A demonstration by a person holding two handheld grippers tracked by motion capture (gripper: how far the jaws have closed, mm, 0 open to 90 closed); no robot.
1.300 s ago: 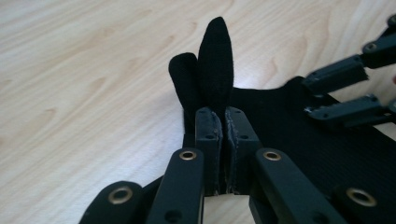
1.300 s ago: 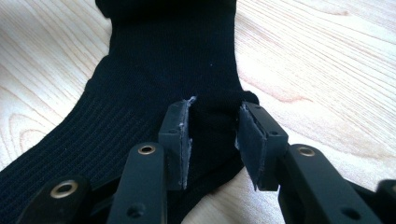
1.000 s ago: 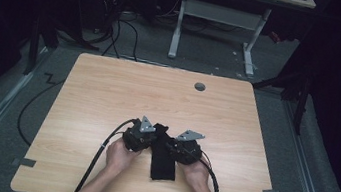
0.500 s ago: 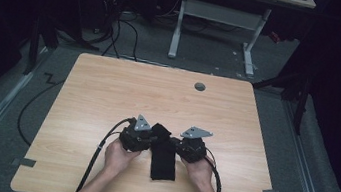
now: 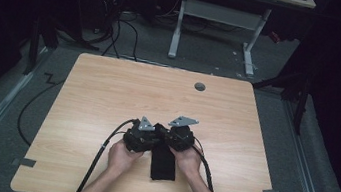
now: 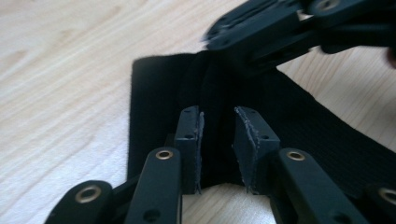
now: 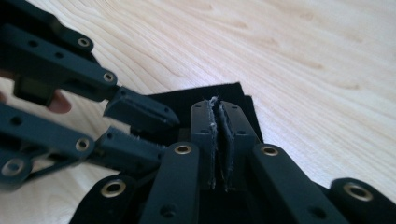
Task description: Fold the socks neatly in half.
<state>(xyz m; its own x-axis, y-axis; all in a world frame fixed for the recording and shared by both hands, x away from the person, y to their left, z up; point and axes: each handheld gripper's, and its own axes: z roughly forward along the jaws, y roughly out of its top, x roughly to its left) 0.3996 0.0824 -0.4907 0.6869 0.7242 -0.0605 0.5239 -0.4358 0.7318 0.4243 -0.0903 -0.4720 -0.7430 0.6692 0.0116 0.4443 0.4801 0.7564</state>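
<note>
A black cloth (image 5: 164,163), folded into a narrow strip, lies near the table's front edge. Both grippers meet over its far end. My left gripper (image 5: 156,135) points right. Its jaws have just been closing but still stand apart in the left gripper view (image 6: 218,135), with the cloth (image 6: 154,93) between the pads and not pressed. My right gripper (image 5: 167,134) points left. Its jaws have just been opening a little, but its pads (image 7: 218,109) are almost together, pinching a raised fold of the cloth (image 7: 233,93). The right gripper's tips (image 6: 233,46) sit just beyond the left jaws.
The wooden table (image 5: 134,91) has a round cable hole (image 5: 199,86) near its far edge and tape marks at the front corners (image 5: 24,162). Cables trail from both grippers toward the front edge. A white desk frame (image 5: 218,12) stands on the floor beyond.
The right gripper has risen a little and moved closer to the left one, its top plate now tilted up. The left hand has stayed put over the cloth's far end.
</note>
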